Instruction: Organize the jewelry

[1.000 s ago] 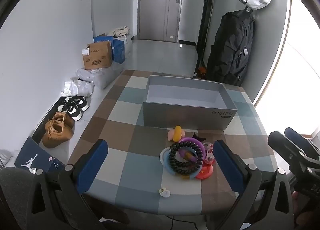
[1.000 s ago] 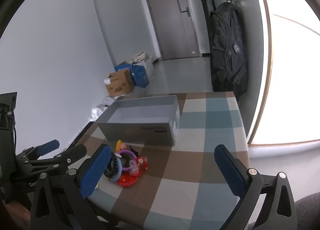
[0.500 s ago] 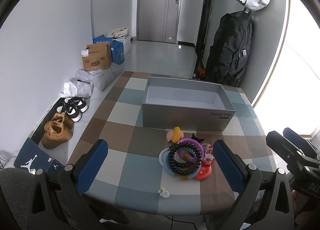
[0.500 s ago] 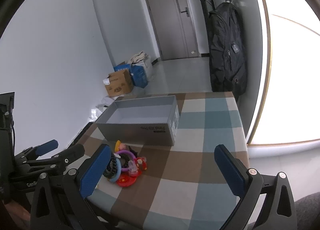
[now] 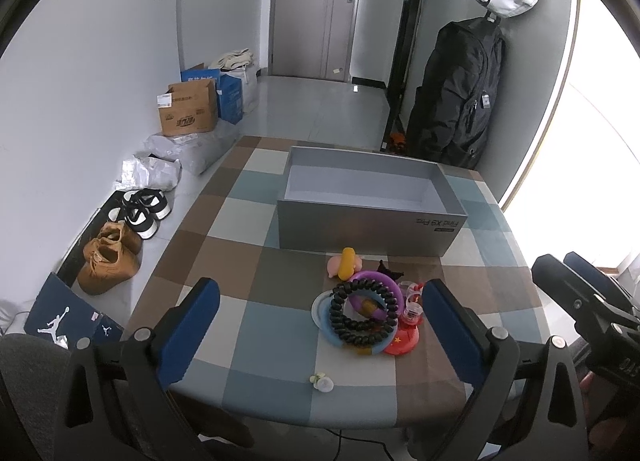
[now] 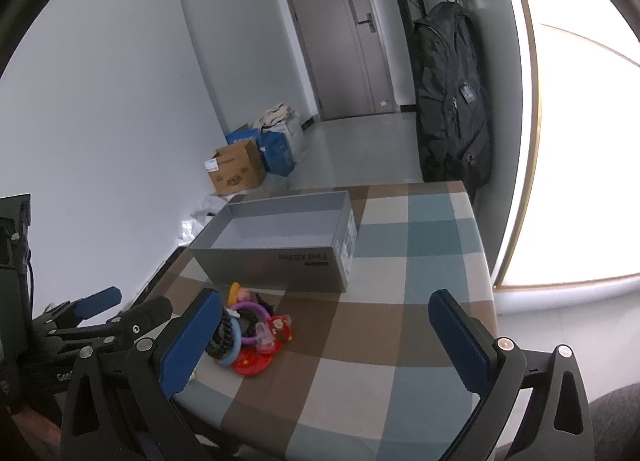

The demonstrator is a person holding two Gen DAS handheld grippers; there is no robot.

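A pile of jewelry [image 5: 366, 311] lies on the checked table: a black beaded bracelet [image 5: 362, 315], purple and blue rings, a red disc [image 5: 404, 341], a yellow and pink clip [image 5: 346, 263]. The pile [image 6: 250, 335] also shows in the right wrist view. Behind it stands an open grey box [image 5: 370, 205] [image 6: 280, 245], with nothing visible inside. A tiny white piece [image 5: 322, 382] lies alone near the front edge. My left gripper [image 5: 320, 325] is open, held back from the pile. My right gripper [image 6: 324, 341] is open too, to the right of the pile, holding nothing.
The table's front edge [image 5: 320, 417] is close below the grippers. Shoes [image 5: 120, 245], bags and a cardboard box [image 5: 188, 113] line the floor at left. A black backpack [image 5: 456, 97] hangs beyond the table. A bright window [image 6: 580, 161] is at right.
Both views have drawn back and risen slightly, so the pile sits a little farther off. Nothing on the table has moved and both grippers stay open.
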